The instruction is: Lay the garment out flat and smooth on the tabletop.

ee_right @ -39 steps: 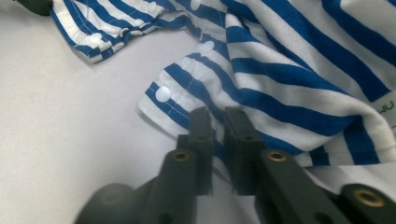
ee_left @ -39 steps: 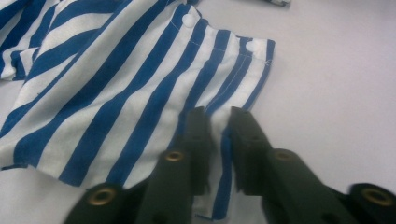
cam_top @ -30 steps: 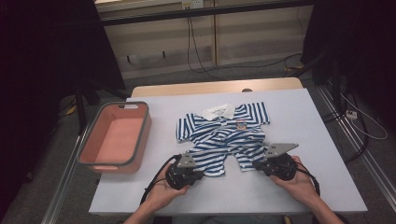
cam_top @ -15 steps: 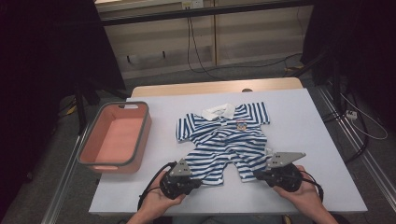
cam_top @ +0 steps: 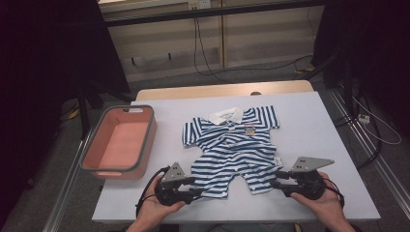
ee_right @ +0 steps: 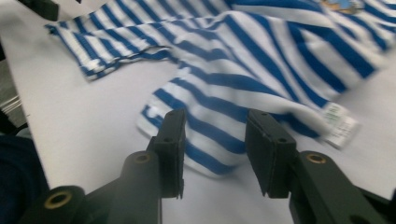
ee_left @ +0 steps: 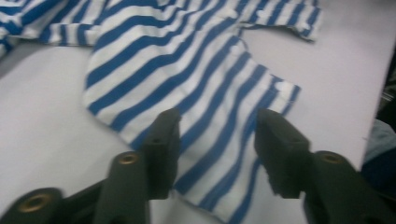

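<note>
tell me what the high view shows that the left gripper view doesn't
High view alone: the pink bin left of the romper, the romper's white collar and chest badge, and the right claw at the other leg. Left gripper view alone: a close look at the left claw, jaws open over one leg hem. Both: the striped romper flat on the table.

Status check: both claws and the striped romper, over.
Left claw open at left leg hem. Right claw open at right leg hem. Romper flat on table, ungripped. Nothing blocking.

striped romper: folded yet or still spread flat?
Spread flat. The striped romper lies open on the table, sleeves and both legs out, collar at the far end; no fold visible.
</note>
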